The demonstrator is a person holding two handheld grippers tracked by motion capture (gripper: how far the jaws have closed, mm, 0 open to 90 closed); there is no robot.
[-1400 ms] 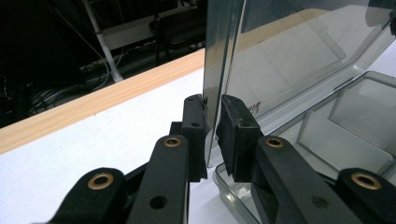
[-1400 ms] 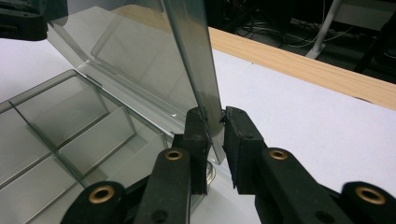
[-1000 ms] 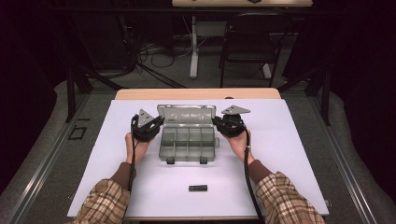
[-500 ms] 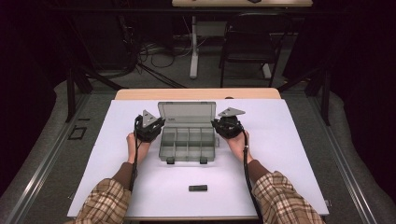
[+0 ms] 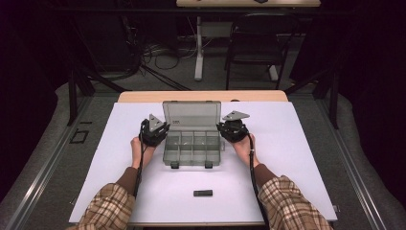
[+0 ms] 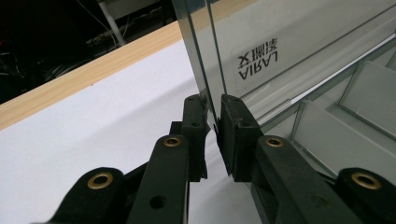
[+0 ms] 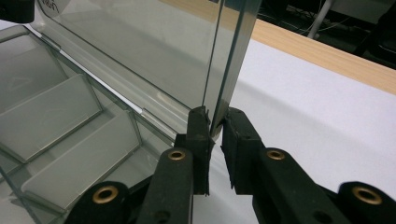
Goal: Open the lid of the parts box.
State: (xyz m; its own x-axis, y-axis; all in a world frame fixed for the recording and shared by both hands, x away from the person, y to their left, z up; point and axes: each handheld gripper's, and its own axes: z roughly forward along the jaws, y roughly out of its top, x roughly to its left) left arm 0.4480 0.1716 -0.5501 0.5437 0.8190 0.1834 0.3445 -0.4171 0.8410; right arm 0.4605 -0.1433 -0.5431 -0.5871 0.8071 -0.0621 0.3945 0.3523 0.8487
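A clear grey plastic compartment box (image 5: 192, 146) sits near the middle of the white worktop (image 5: 297, 143), toward its far edge, its hinged clear lid (image 5: 192, 115) standing upright. The left gripper (image 6: 212, 126) pinches the lid's left edge; the right gripper (image 7: 215, 126) pinches its right edge. A small black rectangular block (image 5: 203, 193) lies near the worktop's near edge.

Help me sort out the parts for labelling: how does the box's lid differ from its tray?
The lid stands upright at the back; the tray lies flat on the white table. The lid is a plain panel with a printed mark; the tray is split by dividers into compartments. The left gripper and the right gripper each pinch a side edge of the lid, not the tray. Both are clear grey plastic, joined along the back.
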